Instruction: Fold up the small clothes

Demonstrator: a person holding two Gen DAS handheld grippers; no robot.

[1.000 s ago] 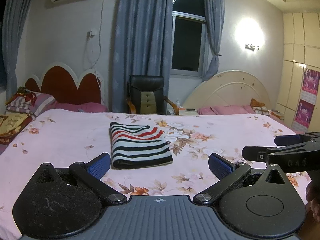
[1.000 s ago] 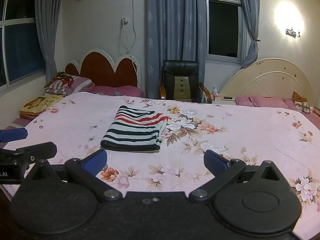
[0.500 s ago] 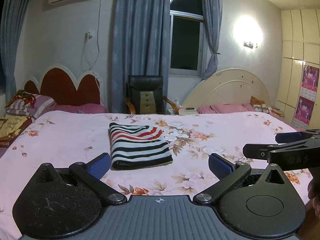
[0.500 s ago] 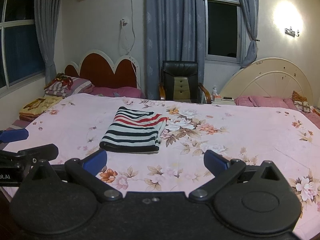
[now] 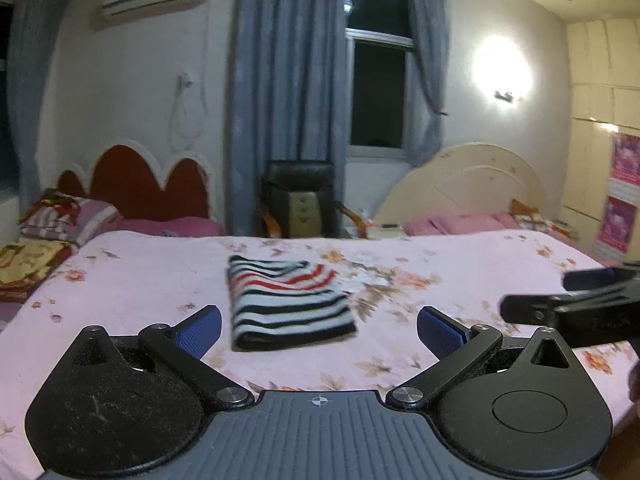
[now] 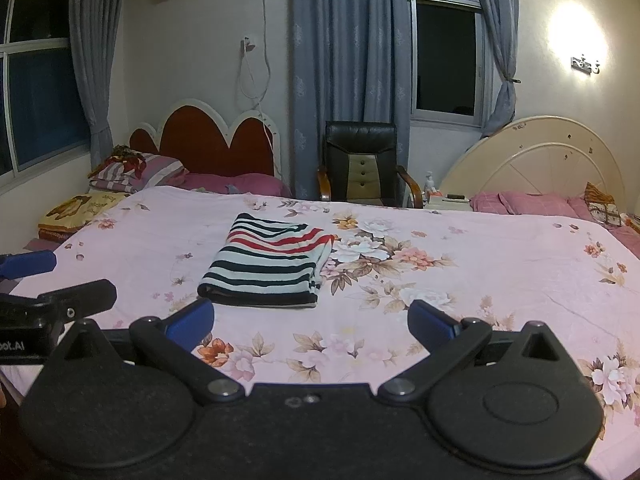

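Both grippers — left gripper [image 5: 319, 326], right gripper [image 6: 311, 318] — hover level, fingers [image 6: 191, 319] spread.

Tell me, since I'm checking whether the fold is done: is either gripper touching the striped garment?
Apart. The right wrist view shows open bedspread between the right gripper and the folded striped garment; the left gripper sits off to its side.
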